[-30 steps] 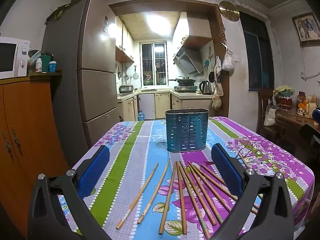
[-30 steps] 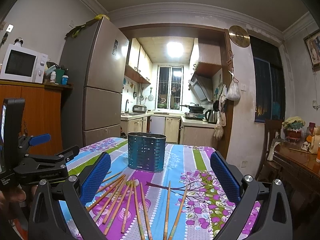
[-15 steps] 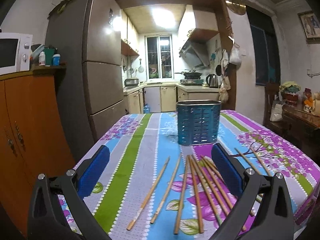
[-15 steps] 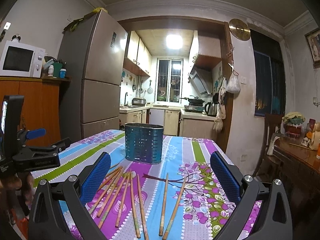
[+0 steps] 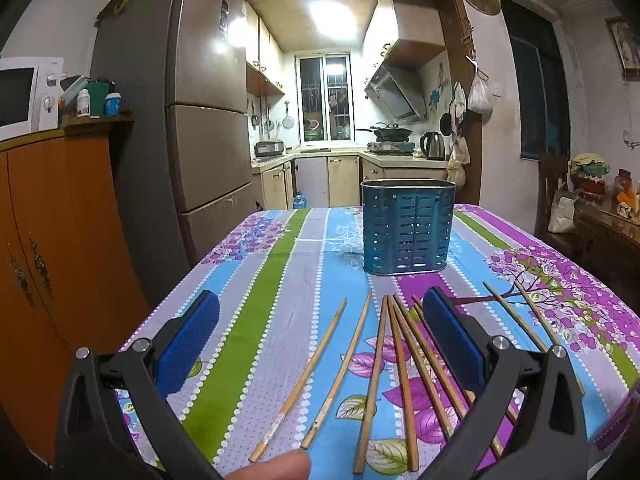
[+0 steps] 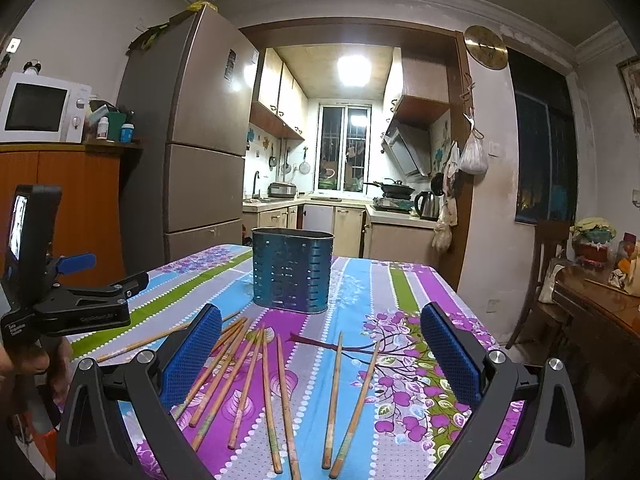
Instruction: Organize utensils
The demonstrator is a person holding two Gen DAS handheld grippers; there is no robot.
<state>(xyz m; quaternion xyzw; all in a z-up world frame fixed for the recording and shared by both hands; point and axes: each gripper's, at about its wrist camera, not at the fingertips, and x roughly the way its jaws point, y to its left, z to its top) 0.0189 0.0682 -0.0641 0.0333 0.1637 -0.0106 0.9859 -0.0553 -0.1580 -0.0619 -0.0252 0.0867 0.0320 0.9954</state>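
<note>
1. The table, covered in a striped, flowered cloth, fills the lower part of both views; a fridge and an orange cabinet stand off its left edge.
2. The blue slotted utensil holder stands upright near the middle of the table towards the far edge, apart from everything else; what is inside cannot be seen.
3. The left gripper hangs over the near edge, its blue pads spread wide and holding nothing. A fingertip shows at the bottom of that view.
4. The right gripper hangs likewise over the near edge, further right, its fingers wide apart and empty.
5. The wooden chopsticks lie flat between the holder and the near edge, fanned out with tips towards the holder: a loose pair on the left, a close bunch in the middle, and another pair towards the right edge.
</note>
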